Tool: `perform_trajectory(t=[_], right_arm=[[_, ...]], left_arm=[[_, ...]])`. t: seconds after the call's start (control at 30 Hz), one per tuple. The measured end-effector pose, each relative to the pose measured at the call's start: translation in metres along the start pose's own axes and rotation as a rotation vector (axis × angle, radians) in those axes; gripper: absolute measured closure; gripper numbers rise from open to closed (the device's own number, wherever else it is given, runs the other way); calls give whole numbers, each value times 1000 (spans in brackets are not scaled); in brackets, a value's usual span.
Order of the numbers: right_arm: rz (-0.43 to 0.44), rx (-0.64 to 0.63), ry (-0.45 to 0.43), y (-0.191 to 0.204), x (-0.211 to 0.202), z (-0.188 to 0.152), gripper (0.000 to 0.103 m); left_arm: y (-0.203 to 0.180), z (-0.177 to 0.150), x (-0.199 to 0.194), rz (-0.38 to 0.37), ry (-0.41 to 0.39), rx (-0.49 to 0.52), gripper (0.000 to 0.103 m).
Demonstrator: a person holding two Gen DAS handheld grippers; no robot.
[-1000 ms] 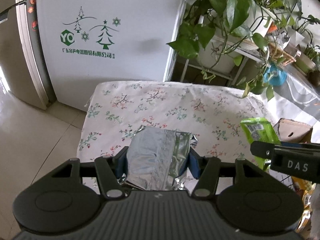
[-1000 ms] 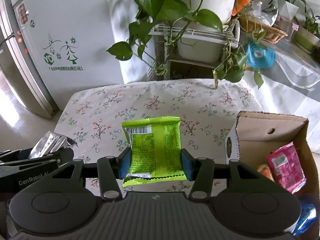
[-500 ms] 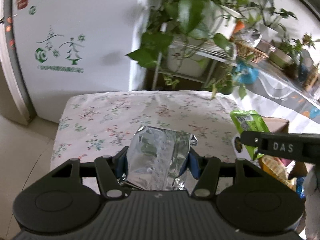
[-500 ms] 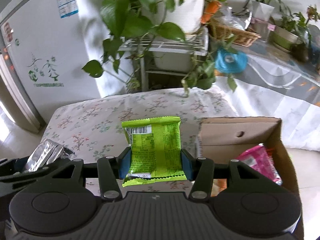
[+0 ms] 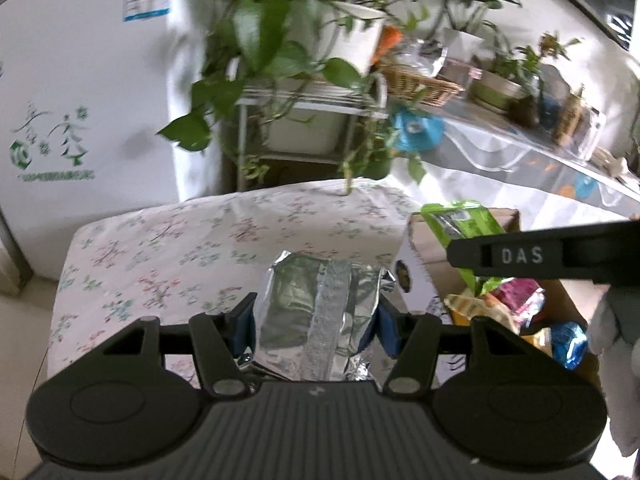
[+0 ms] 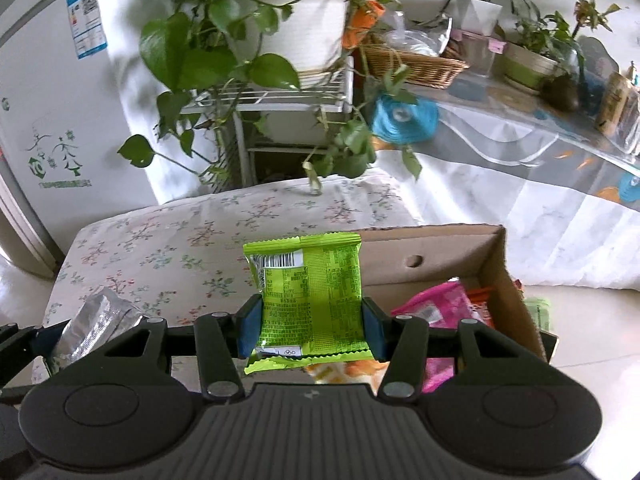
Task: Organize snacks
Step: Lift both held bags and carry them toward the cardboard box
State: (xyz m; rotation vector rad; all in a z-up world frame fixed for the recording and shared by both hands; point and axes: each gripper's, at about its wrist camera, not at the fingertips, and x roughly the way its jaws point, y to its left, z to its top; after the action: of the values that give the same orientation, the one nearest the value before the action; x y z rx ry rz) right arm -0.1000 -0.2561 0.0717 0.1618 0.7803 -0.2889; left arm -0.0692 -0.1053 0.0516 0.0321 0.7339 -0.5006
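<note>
Right wrist: pink packet (image 6: 434,308) inside cardboard box (image 6: 494,276), table (image 6: 160,248) beside.

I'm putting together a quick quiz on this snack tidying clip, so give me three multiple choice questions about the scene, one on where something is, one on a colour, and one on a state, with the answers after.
1. Where does the cardboard box sit?
A. At the right end of the flowered table
B. On the floor by the fridge
C. On the plant shelf

2. What colour is the packet in the right gripper?
A. Silver
B. Green
C. Pink

3. What is the left gripper doing?
A. Standing open and empty
B. Clamped on the box edge
C. Clamped on a silver foil packet

Answers: 1 A, the box stands at the cloth's right edge; 2 B, bright green wrapper between the pads; 3 C, both pads press the foil's sides.
</note>
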Motion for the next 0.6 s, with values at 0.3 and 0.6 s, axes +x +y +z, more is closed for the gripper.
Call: perform_trajectory(t=[0.3,0.6], right_arm=[[11,82,-11,-40,-10,0,45],[62,237,-20,-90,-21,-1,45]], left_arm=[[-35,-2,1,-83,-37,100,44],[-64,-7,1,-214,-52,143,44]])
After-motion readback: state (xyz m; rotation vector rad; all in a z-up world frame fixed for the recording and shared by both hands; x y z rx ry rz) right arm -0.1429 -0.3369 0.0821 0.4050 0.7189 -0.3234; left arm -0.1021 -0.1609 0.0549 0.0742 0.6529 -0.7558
